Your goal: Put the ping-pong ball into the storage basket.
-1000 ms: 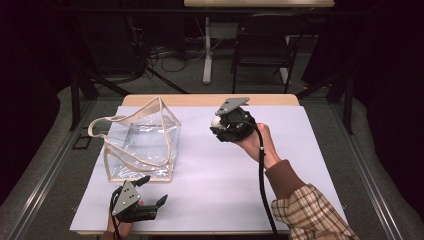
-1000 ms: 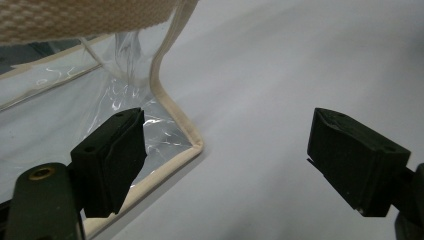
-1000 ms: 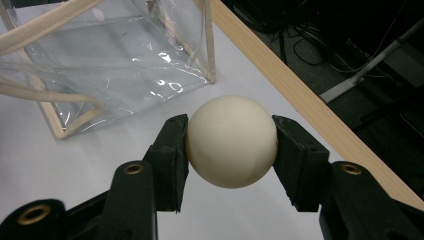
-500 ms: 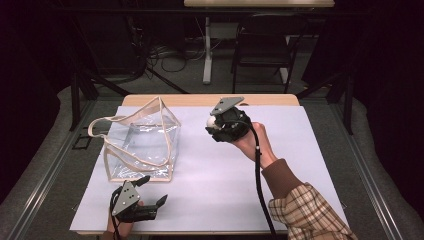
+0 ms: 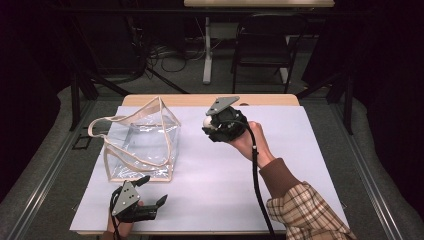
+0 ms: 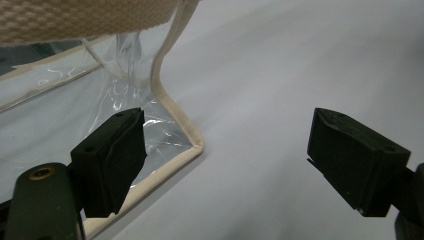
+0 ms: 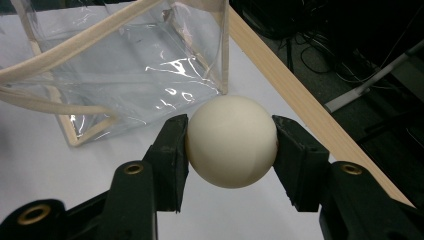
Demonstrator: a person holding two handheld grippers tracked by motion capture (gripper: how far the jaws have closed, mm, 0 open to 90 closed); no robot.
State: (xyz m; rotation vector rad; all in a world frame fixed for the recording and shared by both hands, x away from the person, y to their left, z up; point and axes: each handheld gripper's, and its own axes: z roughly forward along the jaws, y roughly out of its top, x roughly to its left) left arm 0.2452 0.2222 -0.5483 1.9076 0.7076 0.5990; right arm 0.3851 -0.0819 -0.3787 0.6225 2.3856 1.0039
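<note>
A cream ball (image 7: 231, 141) is clamped between the two black jaws of my right gripper (image 7: 230, 150). In the high view that right gripper (image 5: 210, 123) hangs above the middle of the white table, with the ball (image 5: 207, 121) at its tip, pointing toward a clear plastic bag (image 5: 142, 142) with beige trim. The bag (image 7: 125, 65) stands upright just beyond the ball. My left gripper (image 5: 151, 190) rests near the front left edge, jaws wide apart and empty. A bottom corner of the bag (image 6: 165, 125) lies close ahead of my left gripper (image 6: 240, 160).
The white table surface (image 5: 300, 150) has a wooden back edge (image 5: 265, 100). Behind it are a black chair (image 5: 262, 50) and a white table leg (image 5: 206, 50) with cables on the floor. A plaid sleeve (image 5: 305, 212) comes in from the bottom right.
The right gripper with the ball has shifted slightly left toward the bag. The left gripper has stayed put.
</note>
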